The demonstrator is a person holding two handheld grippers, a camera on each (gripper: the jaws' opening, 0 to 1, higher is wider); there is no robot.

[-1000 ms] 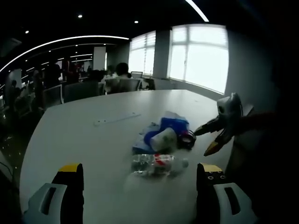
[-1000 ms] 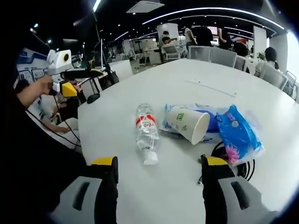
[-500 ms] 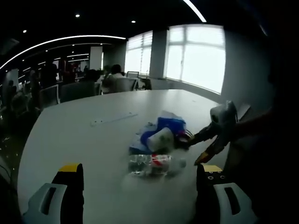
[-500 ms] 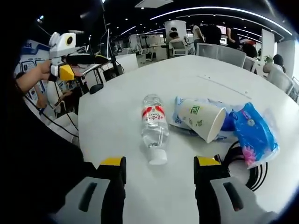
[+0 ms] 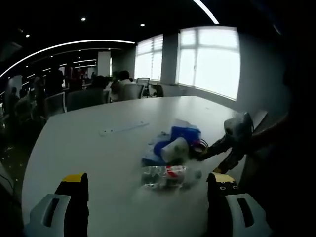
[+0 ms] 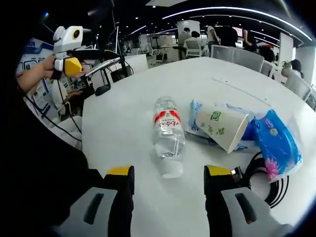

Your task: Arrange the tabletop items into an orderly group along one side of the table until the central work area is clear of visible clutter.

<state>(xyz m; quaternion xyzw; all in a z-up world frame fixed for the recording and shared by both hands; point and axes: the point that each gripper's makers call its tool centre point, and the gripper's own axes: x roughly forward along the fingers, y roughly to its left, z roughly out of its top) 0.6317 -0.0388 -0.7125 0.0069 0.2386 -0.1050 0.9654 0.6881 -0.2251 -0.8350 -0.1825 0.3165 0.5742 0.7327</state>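
White counter (image 6: 123, 118) runs bare from its near curved edge to the clutter, and broad open surface lies beyond. The right gripper (image 6: 168, 173) has its jaws apart, and the clear water bottle (image 6: 168, 134) lies on its side between them, cap nearest, untouched. Just right lies a tipped paper cup (image 6: 222, 126), contents unseen, on blue packets (image 6: 276, 143) beside a black cable (image 6: 266, 177). The left gripper (image 5: 145, 185) hangs well back, jaws apart.
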